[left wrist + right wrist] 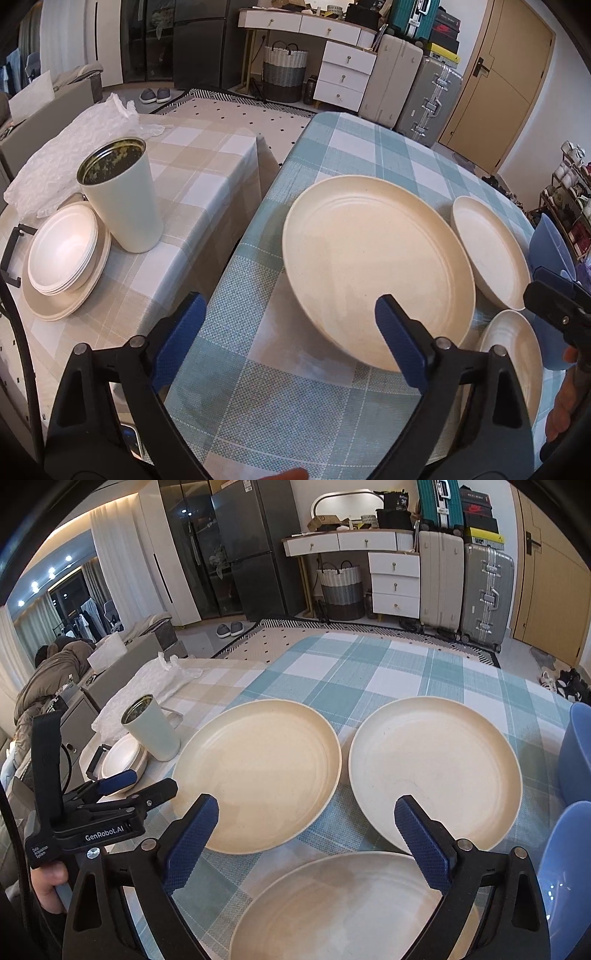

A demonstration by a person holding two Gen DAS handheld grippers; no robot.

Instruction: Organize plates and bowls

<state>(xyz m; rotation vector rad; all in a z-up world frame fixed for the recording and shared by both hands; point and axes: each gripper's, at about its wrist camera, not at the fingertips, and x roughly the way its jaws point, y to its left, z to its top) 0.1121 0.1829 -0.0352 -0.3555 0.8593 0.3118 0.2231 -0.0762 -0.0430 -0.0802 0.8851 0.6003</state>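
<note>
Both jaws gaping and empty, the left gripper (290,341) and right gripper (308,836) hover over the left cream plate (258,775), so a shallow rim pinch could tip it into its neighbour (436,771).

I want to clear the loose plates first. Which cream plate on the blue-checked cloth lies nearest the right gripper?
The near plate, directly below the right gripper. The other two plates, left and right, lie farther out, side by side.
</note>
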